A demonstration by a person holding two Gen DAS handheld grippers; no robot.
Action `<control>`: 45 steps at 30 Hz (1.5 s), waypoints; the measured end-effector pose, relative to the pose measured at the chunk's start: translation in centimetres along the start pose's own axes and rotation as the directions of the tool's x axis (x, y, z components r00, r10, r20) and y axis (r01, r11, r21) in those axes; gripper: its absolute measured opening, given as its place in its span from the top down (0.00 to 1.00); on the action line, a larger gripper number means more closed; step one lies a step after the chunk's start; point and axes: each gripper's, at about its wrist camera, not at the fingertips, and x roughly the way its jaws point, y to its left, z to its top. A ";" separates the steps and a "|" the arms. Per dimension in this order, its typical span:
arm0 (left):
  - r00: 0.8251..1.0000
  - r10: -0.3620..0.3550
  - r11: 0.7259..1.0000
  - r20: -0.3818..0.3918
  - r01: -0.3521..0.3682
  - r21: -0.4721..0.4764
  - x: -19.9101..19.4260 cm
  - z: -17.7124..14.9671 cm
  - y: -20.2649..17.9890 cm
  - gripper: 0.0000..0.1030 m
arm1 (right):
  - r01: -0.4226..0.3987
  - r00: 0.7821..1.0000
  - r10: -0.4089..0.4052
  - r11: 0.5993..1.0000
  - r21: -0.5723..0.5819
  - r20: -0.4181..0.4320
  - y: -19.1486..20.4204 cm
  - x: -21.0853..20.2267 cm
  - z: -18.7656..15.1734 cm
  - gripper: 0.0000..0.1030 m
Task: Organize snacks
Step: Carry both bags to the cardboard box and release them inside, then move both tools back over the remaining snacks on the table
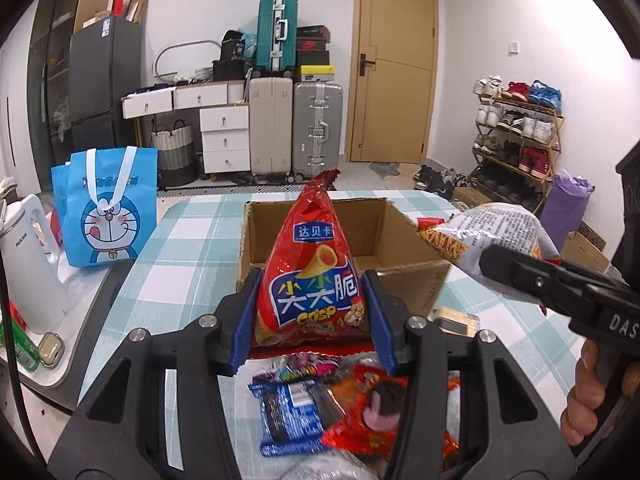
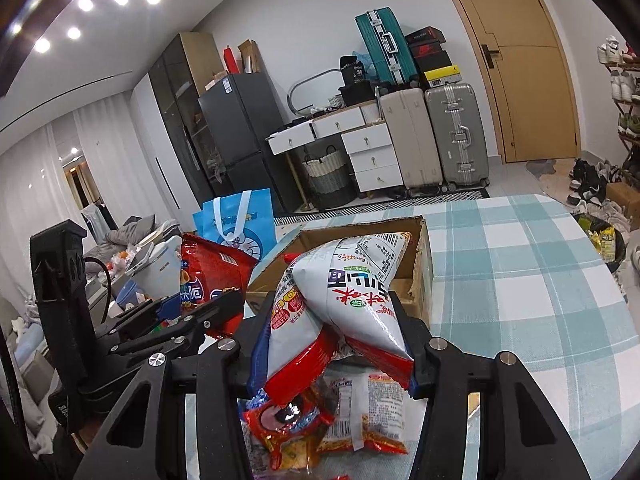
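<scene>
While both grippers pinch puffy, light, crushable bags, left gripper [image 1: 312, 312] holds the red crisp bag [image 1: 312, 276] and right gripper [image 2: 332, 344] the white snack bag [image 2: 344, 304] low, above the cardboard box [image 1: 400, 240].

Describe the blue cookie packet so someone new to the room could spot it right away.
Start at the open cardboard box on the checked tablecloth. The snack pile lies on its near side, below the left gripper. The blue cookie packet lies flat at the pile's left edge, the only blue wrapper among red ones.

White walls, tan door [image 1: 394, 64]. Stacked suitcases [image 1: 294, 120] beside white drawers [image 1: 224, 136], dark fridge [image 1: 106, 80] left, shoe rack [image 1: 516, 136] right. Ceiling spots [image 2: 86, 4] lit.
</scene>
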 end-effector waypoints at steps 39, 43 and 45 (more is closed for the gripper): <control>0.993 0.078 0.996 -0.086 -0.074 0.050 11.1 1.3 1.6 0.18 | 0.022 0.998 -0.020 0.999 0.044 -0.058 -2.5 5.0 2.2 0.03; 0.995 0.075 0.996 -0.061 -0.071 0.058 9.3 0.6 1.7 0.00 | 0.016 0.999 -0.015 0.999 0.029 -0.049 -2.7 3.4 1.3 0.01; 0.996 0.071 0.995 -0.047 -0.067 0.068 8.3 0.1 1.5 0.01 | 0.018 0.999 -0.017 1.000 0.015 -0.043 -2.8 2.6 0.7 0.01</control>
